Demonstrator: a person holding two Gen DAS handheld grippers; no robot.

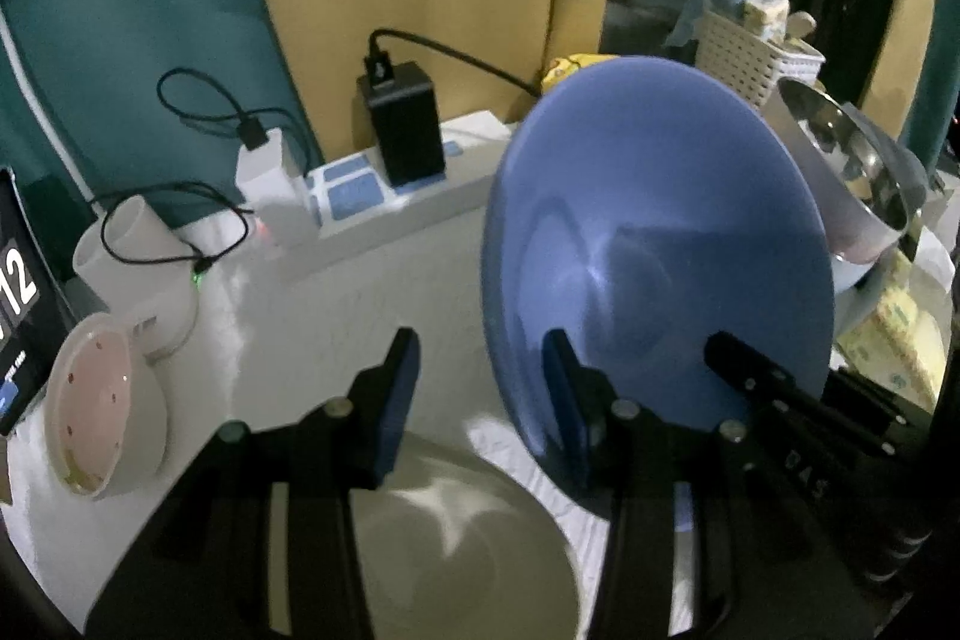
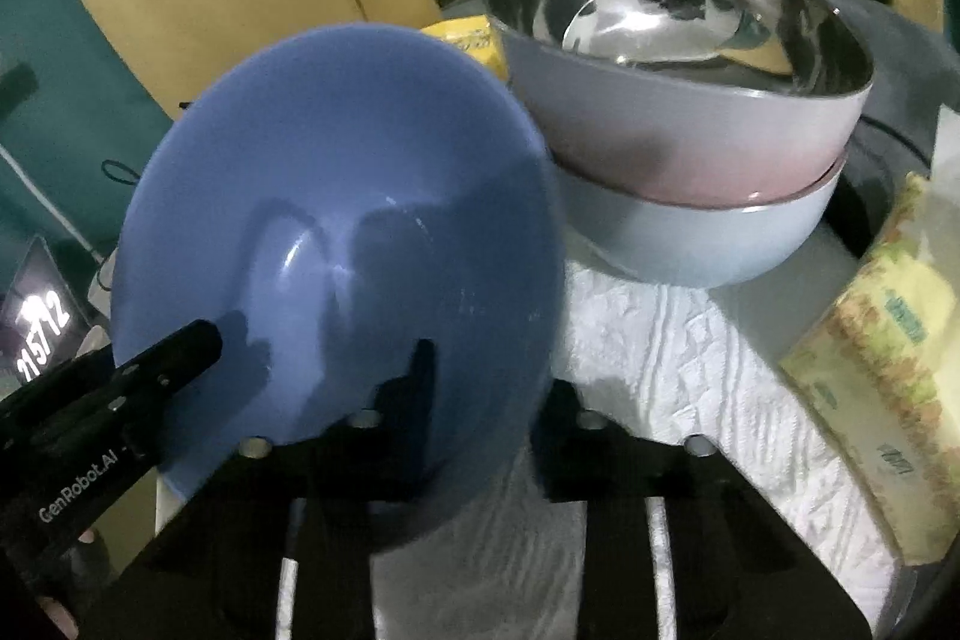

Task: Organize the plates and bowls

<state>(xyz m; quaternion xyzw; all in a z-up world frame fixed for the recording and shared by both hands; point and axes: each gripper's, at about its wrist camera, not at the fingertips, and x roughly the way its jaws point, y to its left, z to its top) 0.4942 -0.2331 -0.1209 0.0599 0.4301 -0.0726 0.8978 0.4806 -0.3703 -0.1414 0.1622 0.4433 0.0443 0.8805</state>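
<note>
Done: pink steel-lined bowl (image 2: 678, 100) nested in pale-blue bowl (image 2: 708, 238), 1 o'clock.

In hand: blue bowl (image 2: 336, 250), tilted, rim pinched by my right gripper (image 2: 486, 394).

My left gripper (image 1: 480, 388): fingers apart, empty.

Left: cream bowl (image 1: 456, 550) at 6 o'clock; patterned bowl (image 1: 102, 412) at 9.

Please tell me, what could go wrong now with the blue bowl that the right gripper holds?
1. The right gripper pinches the blue bowl only at its rim, tilted; it may slip and fall.
2. The stacked bowls stand very near; a swing could knock them.
3. The left gripper is open beside the rim and may bump it.
</note>
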